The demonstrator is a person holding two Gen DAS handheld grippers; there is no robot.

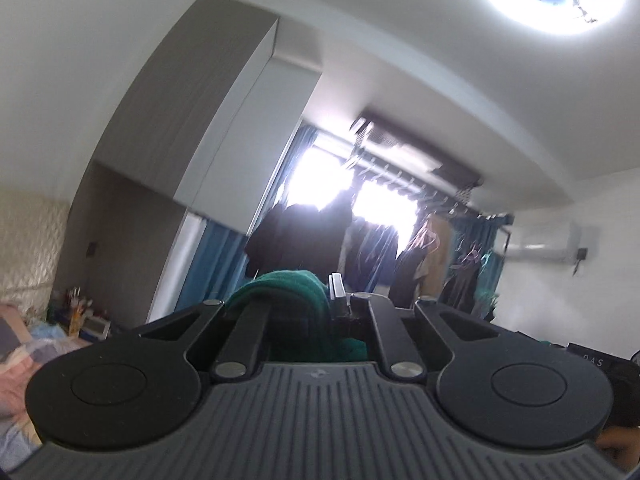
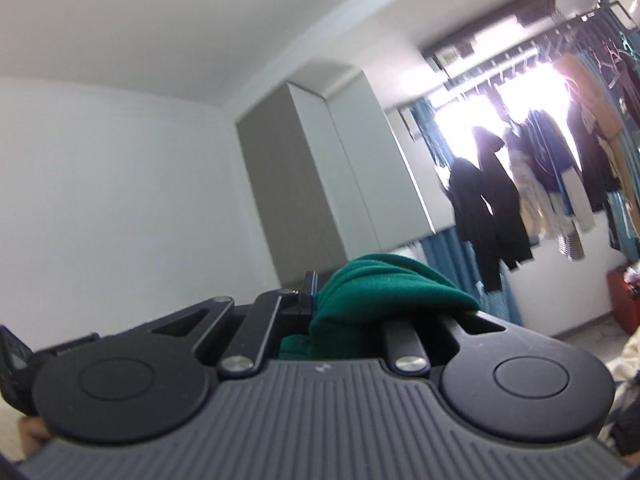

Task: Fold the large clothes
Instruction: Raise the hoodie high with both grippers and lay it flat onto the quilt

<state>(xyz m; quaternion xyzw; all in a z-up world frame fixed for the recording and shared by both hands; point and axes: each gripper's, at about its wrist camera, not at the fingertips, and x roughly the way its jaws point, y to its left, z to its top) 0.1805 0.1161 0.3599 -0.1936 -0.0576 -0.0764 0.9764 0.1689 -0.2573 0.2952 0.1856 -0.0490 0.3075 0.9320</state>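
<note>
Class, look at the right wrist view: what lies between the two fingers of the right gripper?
A fold of dark green fleece garment lies there, pinched by the right gripper, as the right wrist view shows.

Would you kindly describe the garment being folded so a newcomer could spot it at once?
Start from the bright window with clothes hanging before it. Nearer, bunched in the right claw, is the green garment. Its deep green sets it apart.

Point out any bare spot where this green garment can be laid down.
No laying surface shows: both cameras point up at walls and ceiling. Left gripper and right gripper each pinch the green garment. Crowded: hanging clothes at the window, bedding lower left, red crate lower right.
</note>
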